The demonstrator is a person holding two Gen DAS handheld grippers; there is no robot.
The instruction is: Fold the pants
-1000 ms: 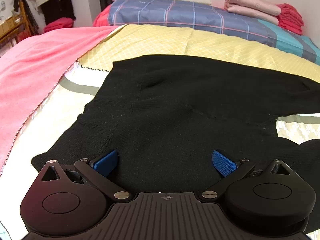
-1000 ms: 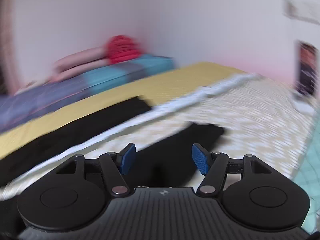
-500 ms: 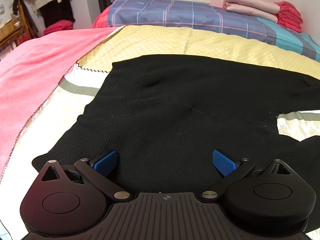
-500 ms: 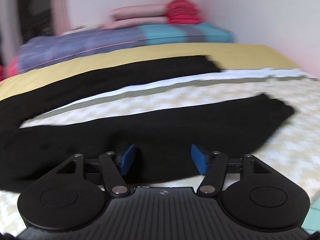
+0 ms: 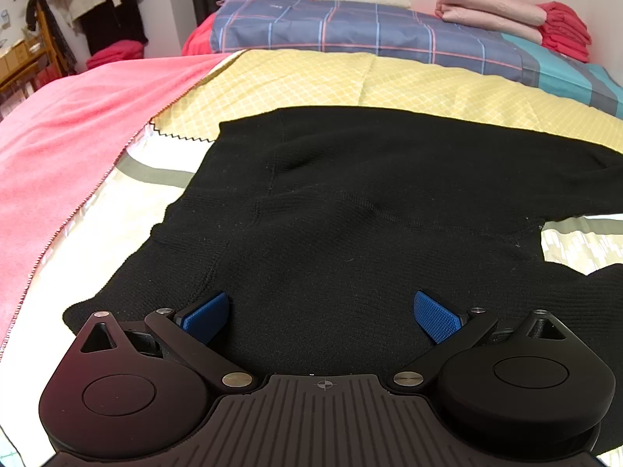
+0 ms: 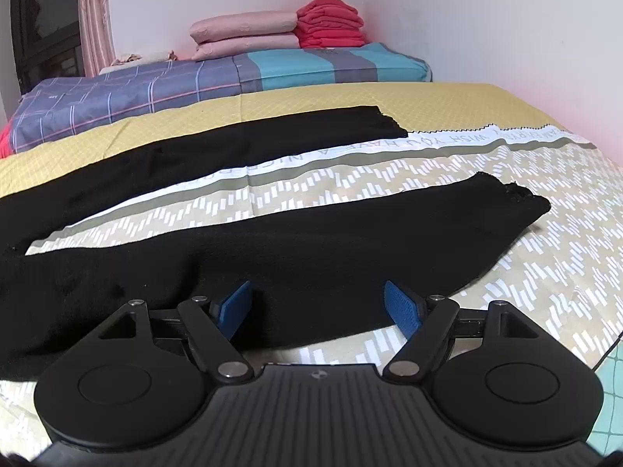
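Black knit pants (image 5: 350, 214) lie spread flat on the bed, waist end to the left. In the right wrist view their two legs run rightward: the far leg (image 6: 233, 144) on yellow cloth, the near leg (image 6: 331, 249) on patterned cloth. My left gripper (image 5: 321, 317) stands open low over the near waist part, its blue pads wide apart with black fabric lying flat under them. My right gripper (image 6: 317, 305) hangs over the near leg's front edge; its jaws are opening and no fabric is pinched between the pads.
The bed carries a pink blanket (image 5: 70, 116) at the left, a yellow quilt (image 5: 350, 78) and a patterned sheet (image 6: 525, 233). A plaid folded quilt (image 5: 350, 31) and stacked pink and red bedding (image 6: 280, 31) lie by the wall. Clothes hang on a rack (image 5: 89, 4) at the far left.
The right gripper swung left and down from the leg's hem end to settle over the near leg, and its jaws widened. The left gripper stayed put.
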